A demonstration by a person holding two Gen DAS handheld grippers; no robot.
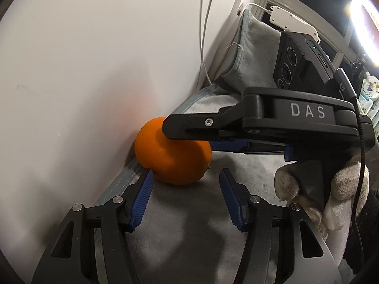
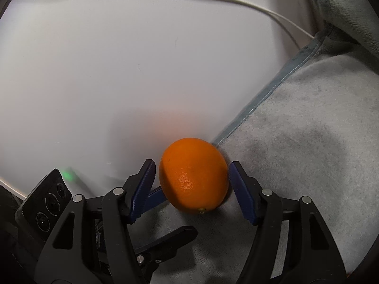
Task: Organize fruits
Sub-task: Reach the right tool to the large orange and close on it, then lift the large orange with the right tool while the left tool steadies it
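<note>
Fruit here is a single orange, lying on a grey plush blanket right where the blanket's stitched blue-grey hem meets a plain white wall; the orange sits close against that wall, its small stem end turned toward the lower front in the right wrist view; the right claw reaches around it, one blue ribbed pad on each side of the fruit, the pads standing just beside the peel with a thin gap showing on both sides, so the jaws are spread and grip nothing; in the left wrist view the same claw comes in from the right, its black upper finger crossing over the top of the orange, held by a hand in a pale knitted glove, with a black camera block above it; the left claw lies lower and nearer, jaws spread, its left pad tip just beside the orange's underside and its right pad well clear, pinching nothing; a white cable hangs down the wall to the blanket; a folded grey cushion or blanket end stands behind, with a white device on top.
</note>
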